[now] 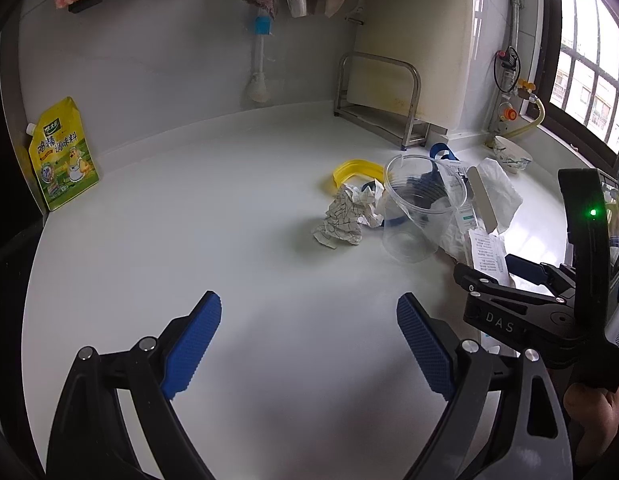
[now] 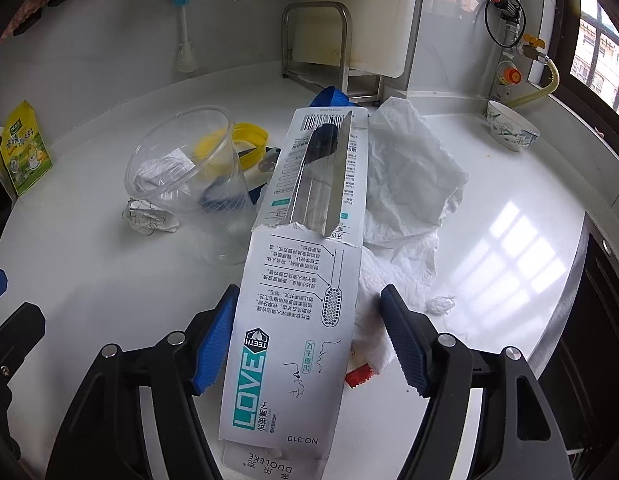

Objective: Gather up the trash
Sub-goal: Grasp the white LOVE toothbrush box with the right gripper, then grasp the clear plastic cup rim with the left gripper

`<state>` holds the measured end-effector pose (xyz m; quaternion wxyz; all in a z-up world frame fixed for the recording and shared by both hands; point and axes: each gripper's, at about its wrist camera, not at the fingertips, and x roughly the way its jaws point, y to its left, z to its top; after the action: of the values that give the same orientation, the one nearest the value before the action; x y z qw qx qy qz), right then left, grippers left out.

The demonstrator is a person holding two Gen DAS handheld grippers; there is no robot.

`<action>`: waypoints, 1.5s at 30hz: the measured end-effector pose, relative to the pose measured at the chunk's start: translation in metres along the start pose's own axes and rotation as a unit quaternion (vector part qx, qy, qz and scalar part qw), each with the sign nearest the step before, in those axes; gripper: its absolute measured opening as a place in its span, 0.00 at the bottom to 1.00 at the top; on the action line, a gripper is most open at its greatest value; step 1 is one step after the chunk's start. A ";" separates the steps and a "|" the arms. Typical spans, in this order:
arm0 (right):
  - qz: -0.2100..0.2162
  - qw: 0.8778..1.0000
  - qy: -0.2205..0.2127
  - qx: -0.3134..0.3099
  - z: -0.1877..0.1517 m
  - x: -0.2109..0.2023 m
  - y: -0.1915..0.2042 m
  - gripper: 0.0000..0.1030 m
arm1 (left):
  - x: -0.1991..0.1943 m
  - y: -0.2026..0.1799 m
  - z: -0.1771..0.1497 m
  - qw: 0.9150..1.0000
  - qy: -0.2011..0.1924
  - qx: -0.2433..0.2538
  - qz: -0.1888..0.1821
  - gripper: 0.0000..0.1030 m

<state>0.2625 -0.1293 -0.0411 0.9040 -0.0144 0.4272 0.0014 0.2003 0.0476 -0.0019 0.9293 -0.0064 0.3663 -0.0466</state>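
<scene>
**Trash bunched toward the window side, open counter on the left**

The right gripper point(image 2: 305, 340) stands with its jaws apart around a torn toothbrush package point(image 2: 297, 300). The left pad lies against the card's edge, the right pad is clear of it, so nothing is clamped. The package lies flat on the white counter point(image 2: 509, 240), its torn top reaching toward a crumpled white plastic bag point(image 2: 409, 172) just beside it. A clear plastic cup point(image 2: 189, 168) stands upright close to the package's left edge, with a crumpled paper ball point(image 2: 149, 216) beyond it and a yellow plastic piece point(image 2: 249, 136) behind. A small red scrap point(image 2: 359, 376) lies at the package's right edge.

The left gripper point(image 1: 309, 340) hovers wide and empty over bare counter. A broad open stretch runs from it to the seasoning pouch point(image 1: 63, 152) against the wall. The bowl point(image 2: 509, 128) sits near the counter's far right rim.
</scene>
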 end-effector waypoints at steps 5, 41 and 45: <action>0.024 0.999 -0.015 0.018 0.001 -0.012 -0.010 0.52 | 0.004 -0.004 -0.001 1.000 0.004 0.001 -0.001 0.85; 0.052 0.991 -0.094 0.074 -0.029 -0.069 -0.076 0.52 | 0.083 -0.040 0.064 0.997 0.049 -0.062 -0.017 0.78; 0.054 0.991 -0.091 0.078 -0.032 -0.067 -0.077 0.52 | 0.090 -0.044 0.057 0.997 0.063 -0.051 -0.015 0.41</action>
<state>0.1963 -0.2070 -0.0075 0.9362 0.0797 0.3418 0.0176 0.3008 -0.0055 -0.0195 0.9020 -0.0560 0.4260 -0.0421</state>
